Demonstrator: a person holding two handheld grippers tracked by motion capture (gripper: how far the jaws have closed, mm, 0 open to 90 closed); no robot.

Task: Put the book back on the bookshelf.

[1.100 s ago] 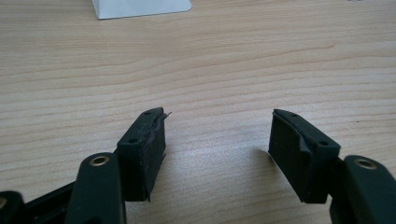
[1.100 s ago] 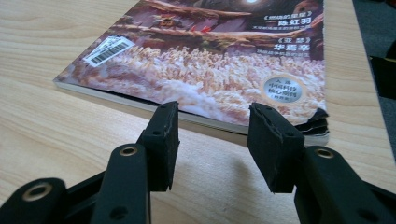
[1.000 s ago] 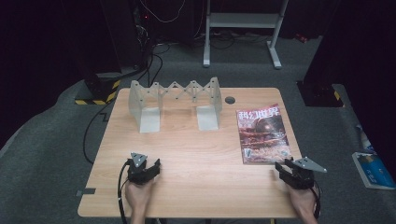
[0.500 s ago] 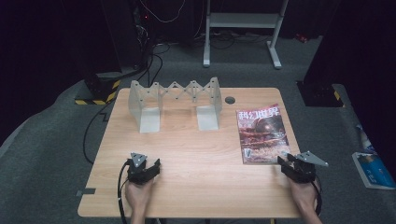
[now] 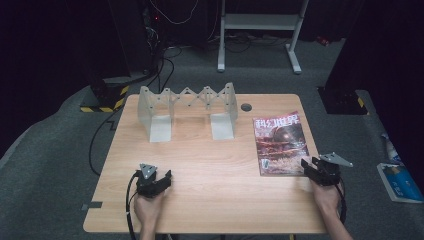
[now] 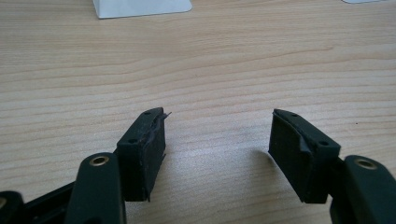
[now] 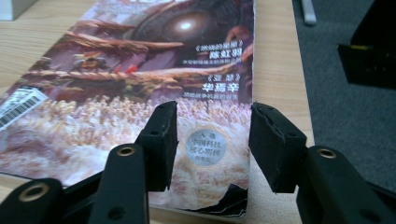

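A person seated at a wooden tabletop (image 5: 210, 165) works a hand-held gripper in each hand. The right hand-held gripper (image 5: 311, 167) sits at the near right corner of a magazine (image 5: 279, 145) that lies flat, cover up, along the right side of the tabletop, its long edge close to the tabletop's right edge. In the right gripper view the right hand-held gripper (image 7: 212, 140) has its two black jaws standing apart over that corner, one jaw above the cover and the other just past the magazine's (image 7: 140, 79) right edge; they have just been opening, the corner with its round silver seal lies between them, and the pads do not press on it. The cover's near corner looks torn or curled up. The left hand-held gripper (image 5: 155, 181) rests near the front left of the tabletop, well apart from the magazine; in the left gripper view the left hand-held gripper (image 6: 217, 140) has its jaws spread wide over bare wood (image 6: 210, 60), holding nothing. Toward the far side of the tabletop stands a grey folding rack (image 5: 187, 107) with a scissor-lattice back and two flat feet, and a round grommet hole (image 5: 246, 106) sits between the rack and the magazine
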